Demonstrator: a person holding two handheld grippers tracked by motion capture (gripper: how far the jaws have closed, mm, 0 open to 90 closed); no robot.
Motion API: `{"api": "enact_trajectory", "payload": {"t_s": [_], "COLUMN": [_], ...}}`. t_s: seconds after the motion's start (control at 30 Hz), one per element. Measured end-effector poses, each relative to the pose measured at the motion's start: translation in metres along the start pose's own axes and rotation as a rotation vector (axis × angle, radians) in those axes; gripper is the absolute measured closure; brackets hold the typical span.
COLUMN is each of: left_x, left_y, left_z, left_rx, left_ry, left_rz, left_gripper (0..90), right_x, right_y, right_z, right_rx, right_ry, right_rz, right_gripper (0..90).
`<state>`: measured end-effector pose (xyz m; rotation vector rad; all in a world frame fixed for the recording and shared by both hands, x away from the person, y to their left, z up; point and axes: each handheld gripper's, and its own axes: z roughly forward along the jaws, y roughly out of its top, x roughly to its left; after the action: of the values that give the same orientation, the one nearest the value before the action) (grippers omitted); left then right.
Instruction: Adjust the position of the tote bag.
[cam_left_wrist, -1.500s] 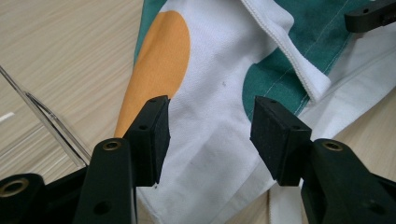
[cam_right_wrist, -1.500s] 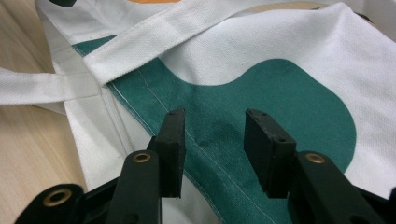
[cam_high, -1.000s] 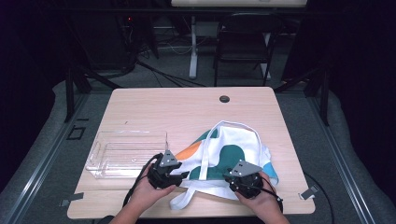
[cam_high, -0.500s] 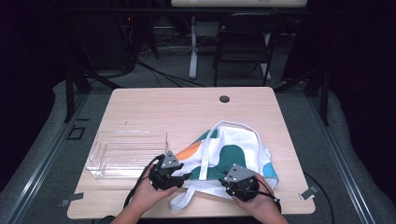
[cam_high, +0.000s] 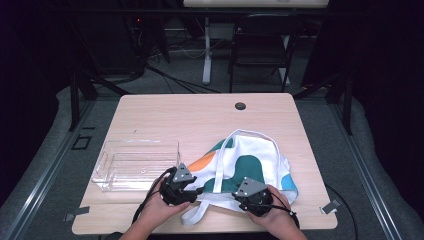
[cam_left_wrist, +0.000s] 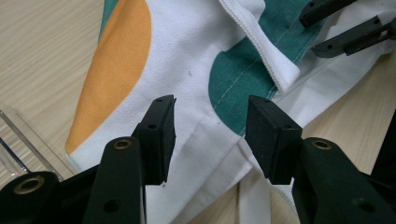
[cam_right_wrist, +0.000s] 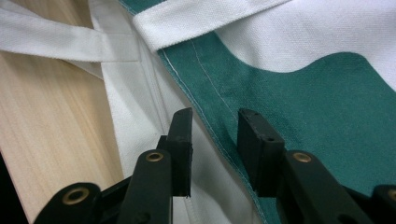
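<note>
A white cloth tote bag (cam_high: 250, 155) with green, orange and blue patches lies crumpled on the near right part of the table (cam_high: 200, 120). My left gripper (cam_high: 199, 190) rests at the bag's near left corner. Its jaws stand open (cam_left_wrist: 210, 135) over white cloth (cam_left_wrist: 187, 60), without pinching it. My right gripper (cam_high: 240, 195) sits at the bag's near edge and its jaws have just been opening. They stand open (cam_right_wrist: 215, 140), with the green hem (cam_right_wrist: 327, 116) running between the pads. The right gripper's jaws (cam_left_wrist: 336, 23) also appear in the left gripper view.
A clear plastic tray (cam_high: 135, 162) stands left of the bag, close to my left hand; its corner (cam_left_wrist: 18, 140) is in the left gripper view. White handle straps (cam_high: 220, 165) (cam_right_wrist: 56, 44) loop over and off the bag. A cable hole (cam_high: 240, 106) is at the far edge.
My right gripper has edged a little to the left along the bag's near edge. The left gripper has kept its place, and the bag lies as before.
</note>
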<state>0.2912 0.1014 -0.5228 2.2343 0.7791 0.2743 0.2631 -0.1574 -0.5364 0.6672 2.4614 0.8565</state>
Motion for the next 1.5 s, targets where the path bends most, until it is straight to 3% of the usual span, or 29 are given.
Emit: {"api": "enact_trajectory", "payload": {"t_s": [0.3,0.5,0.77,1.07,1.27,1.5], "left_x": [-0.001,-0.004,-0.006,-0.01,-0.013,-0.016], "left_y": [0.0,-0.001,-0.001,-0.001,-0.001,-0.001], "left_z": [-0.001,-0.001,-0.001,0.001,0.003,0.006], "left_rx": [0.011,0.006,0.011,0.011,0.024,0.025], "left_ry": [0.005,0.01,0.002,0.009,-0.009,0.01], "left_rz": [0.011,0.017,0.026,0.05,0.072,0.085], "left_gripper": [50.5,50.5,49.7,47.7,46.2,46.8], "right_x": [0.001,0.002,0.003,0.003,0.003,0.002], "right_y": [0.002,0.004,0.006,0.007,0.007,0.008], "right_z": [0.005,0.004,0.004,0.003,0.003,0.003], "right_rx": [0.026,0.009,0.015,0.022,0.014,0.008], "right_ry": [-0.025,-0.022,-0.028,-0.042,-0.044,-0.047], "right_rz": [-0.018,-0.01,-0.026,-0.031,-0.018,-0.009], "right_gripper": [68.5,77.7,83.3,86.2,86.9,87.3]}}
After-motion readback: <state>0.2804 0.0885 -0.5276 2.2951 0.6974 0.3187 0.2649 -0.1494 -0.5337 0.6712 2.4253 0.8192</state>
